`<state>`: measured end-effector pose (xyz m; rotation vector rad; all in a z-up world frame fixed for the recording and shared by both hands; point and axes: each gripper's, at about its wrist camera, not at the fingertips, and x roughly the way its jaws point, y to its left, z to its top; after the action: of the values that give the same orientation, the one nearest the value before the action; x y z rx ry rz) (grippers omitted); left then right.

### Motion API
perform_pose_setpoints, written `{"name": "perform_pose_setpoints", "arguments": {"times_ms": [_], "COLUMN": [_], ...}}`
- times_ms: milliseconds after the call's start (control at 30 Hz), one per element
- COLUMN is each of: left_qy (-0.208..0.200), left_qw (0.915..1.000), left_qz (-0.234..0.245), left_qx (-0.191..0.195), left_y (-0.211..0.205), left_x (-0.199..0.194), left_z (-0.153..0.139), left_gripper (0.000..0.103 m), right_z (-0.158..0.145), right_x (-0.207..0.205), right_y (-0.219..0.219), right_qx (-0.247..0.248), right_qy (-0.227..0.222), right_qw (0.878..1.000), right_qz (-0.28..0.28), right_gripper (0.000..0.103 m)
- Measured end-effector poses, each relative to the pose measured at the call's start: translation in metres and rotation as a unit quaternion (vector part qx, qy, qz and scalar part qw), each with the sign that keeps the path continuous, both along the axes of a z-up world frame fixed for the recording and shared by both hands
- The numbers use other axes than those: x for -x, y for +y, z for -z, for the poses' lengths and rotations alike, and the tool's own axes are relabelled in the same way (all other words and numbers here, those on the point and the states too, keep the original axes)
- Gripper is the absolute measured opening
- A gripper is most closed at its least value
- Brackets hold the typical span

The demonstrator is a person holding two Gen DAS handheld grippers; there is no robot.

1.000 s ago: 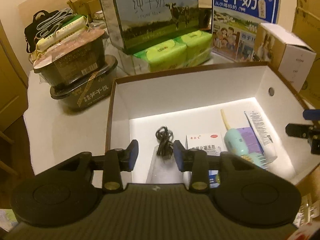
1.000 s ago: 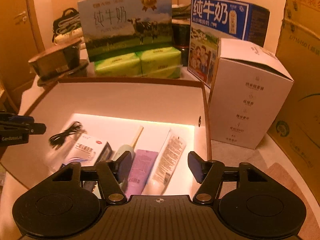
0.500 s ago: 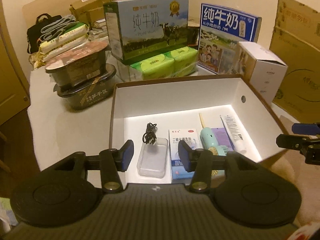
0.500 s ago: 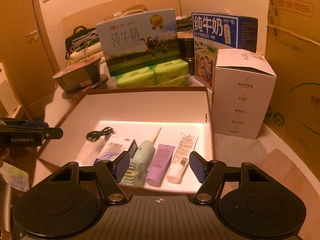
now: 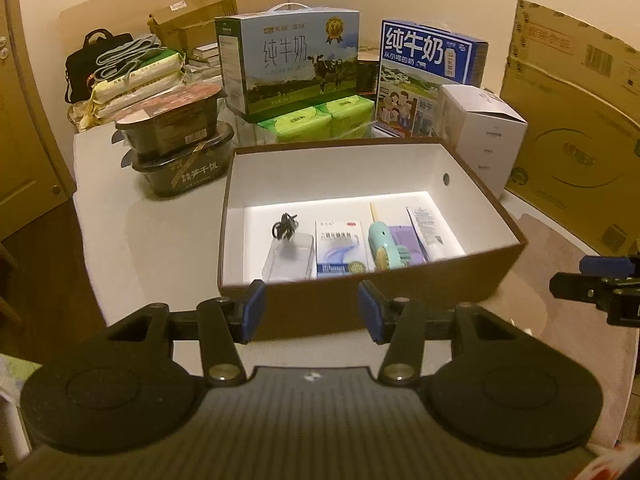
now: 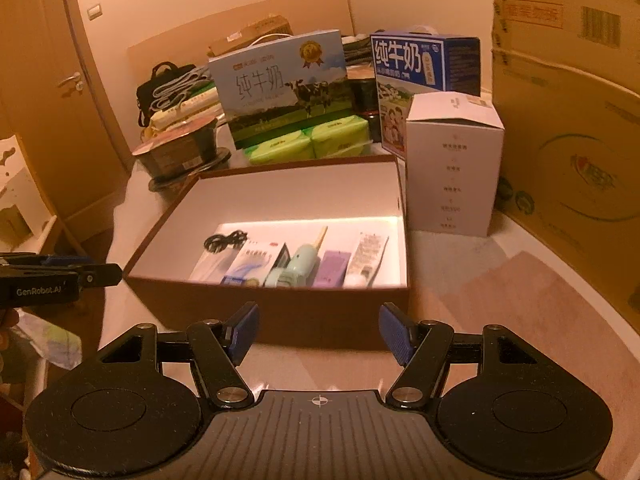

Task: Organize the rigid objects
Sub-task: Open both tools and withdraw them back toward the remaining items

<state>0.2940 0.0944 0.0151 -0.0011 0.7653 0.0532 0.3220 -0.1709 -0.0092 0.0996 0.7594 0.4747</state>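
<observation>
White tabletop (image 5: 160,232) crowded: brown box (image 5: 400,308), milk cartons (image 5: 288,60), cardboard (image 5: 572,120).

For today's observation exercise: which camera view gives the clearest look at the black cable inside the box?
The left wrist view: the black cable lies unobstructed on the box floor, beyond the clear case. The right wrist view shows the cable too, but flatter and at a shallower angle.
</observation>
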Motion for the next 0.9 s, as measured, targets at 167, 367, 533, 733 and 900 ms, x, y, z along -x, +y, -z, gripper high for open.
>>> {"name": "perform_pose_setpoints", "arguments": {"times_ms": [167,367,533,733,900], "left_qy": [0.002,0.013,0.025,0.043,0.057], "left_qw": [0.9998,0.9998,0.9995,0.9988,0.9981], "left_qz": [0.011,0.015,0.015,0.014,0.012], "left_qx": [-0.017,-0.007,0.009,0.020,0.018], "left_y": [-0.018,-0.033,-0.043,-0.049,-0.052], "left_x": [0.030,0.059,0.079,0.097,0.110], "left_z": [0.004,0.010,0.018,0.030,0.040], "left_gripper": [0.054,0.054,0.054,0.054,0.054], "right_z": [0.003,0.005,0.005,0.011,0.019], "right_x": [0.030,0.058,0.077,0.099,0.114], "right_y": [-0.009,-0.019,-0.025,-0.027,-0.024], "right_qx": [-0.009,-0.021,-0.025,-0.022,-0.009], "right_qy": [0.015,0.030,0.036,0.045,0.051], "right_qw": [1.000,0.999,0.999,0.998,0.999], "right_qz": [0.006,0.021,0.026,0.026,0.016], "right_gripper": [0.066,0.066,0.066,0.066,0.066]}}
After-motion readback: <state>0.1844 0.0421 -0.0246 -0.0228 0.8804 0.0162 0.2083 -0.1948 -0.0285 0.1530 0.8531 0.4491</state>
